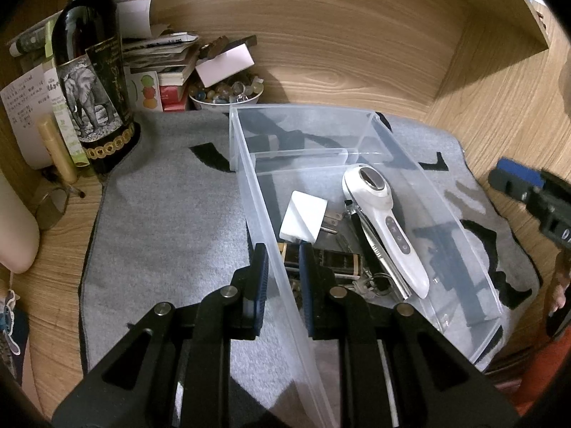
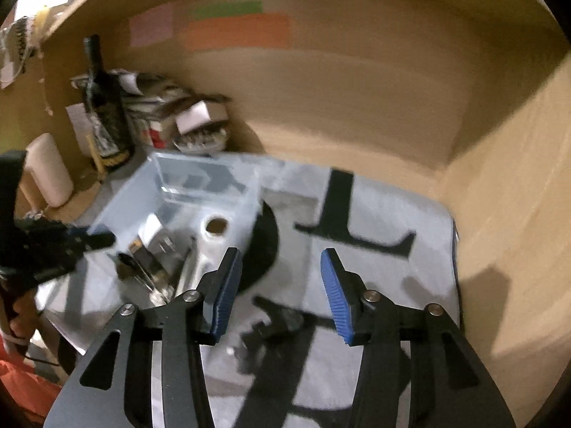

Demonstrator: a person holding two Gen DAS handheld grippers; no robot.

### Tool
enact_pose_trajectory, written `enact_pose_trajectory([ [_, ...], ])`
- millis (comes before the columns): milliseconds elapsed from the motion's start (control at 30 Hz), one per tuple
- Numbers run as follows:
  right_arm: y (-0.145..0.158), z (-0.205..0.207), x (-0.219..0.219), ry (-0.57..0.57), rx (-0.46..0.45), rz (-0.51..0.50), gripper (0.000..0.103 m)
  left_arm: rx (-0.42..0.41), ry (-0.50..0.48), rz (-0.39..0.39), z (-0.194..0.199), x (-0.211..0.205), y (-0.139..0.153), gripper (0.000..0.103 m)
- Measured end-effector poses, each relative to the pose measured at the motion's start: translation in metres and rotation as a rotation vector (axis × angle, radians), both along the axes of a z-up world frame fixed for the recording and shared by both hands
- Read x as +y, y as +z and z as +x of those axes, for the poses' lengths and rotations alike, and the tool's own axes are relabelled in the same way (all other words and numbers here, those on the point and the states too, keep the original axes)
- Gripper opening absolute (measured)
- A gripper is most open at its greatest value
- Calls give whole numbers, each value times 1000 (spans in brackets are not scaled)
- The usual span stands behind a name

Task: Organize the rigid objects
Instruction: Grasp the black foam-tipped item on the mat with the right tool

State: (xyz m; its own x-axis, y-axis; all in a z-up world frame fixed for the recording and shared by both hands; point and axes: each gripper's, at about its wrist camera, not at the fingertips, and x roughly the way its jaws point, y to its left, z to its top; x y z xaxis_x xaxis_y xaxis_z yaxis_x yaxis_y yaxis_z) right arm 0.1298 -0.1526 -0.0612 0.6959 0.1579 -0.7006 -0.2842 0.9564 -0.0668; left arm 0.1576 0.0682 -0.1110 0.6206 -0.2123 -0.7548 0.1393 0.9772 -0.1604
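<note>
A clear plastic bin (image 1: 249, 185) stands on a grey cloth (image 1: 171, 221). In it lie a white handheld device (image 1: 385, 221), a white plug adapter (image 1: 303, 221), a black-and-gold lighter (image 1: 339, 262) and keys (image 1: 371, 281). My left gripper (image 1: 283, 271) straddles the bin's left wall (image 1: 271, 249), one finger inside and one outside, closed on it. My right gripper (image 2: 278, 285) is open and empty above the cloth (image 2: 392, 285), right of the bin (image 2: 117, 207); it also shows at the right edge of the left wrist view (image 1: 517, 178). The right wrist view is blurred.
A dark wine bottle (image 1: 92, 82), stacked papers and books (image 1: 160, 60) and a bowl of beads (image 1: 225, 92) stand at the back left. Wooden walls (image 1: 357, 42) enclose the back and right. A small dark object (image 2: 274, 324) lies on the cloth below my right gripper.
</note>
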Motion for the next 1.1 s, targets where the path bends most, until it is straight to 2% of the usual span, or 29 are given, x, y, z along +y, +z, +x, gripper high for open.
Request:
enact_pose_trajectory([
  [200, -34, 9, -15, -59, 109, 42, 43, 0, 0, 1, 0, 0, 0, 16],
  [367, -58, 17, -9, -67, 196, 55, 43, 0, 2, 1, 0, 0, 0, 16],
  [500, -69, 16, -6, -81, 221, 31, 43, 0, 0, 3, 0, 0, 0, 16],
  [667, -72, 12, -20, -99, 232, 63, 43, 0, 1, 0, 0, 0, 0, 16],
  [733, -72, 12, -24, -107, 225, 68, 38, -1, 1, 0, 0, 0, 0, 16],
  [800, -72, 11, -27, -97, 232, 88, 23, -1, 2, 1, 0, -1, 0, 16],
  [867, -72, 11, -27, -85, 235, 100, 16, 0, 2, 2, 0, 0, 0, 16],
  [1100, -63, 8, -22, -86, 194, 88, 15, -1, 1, 3, 0, 0, 0, 16],
])
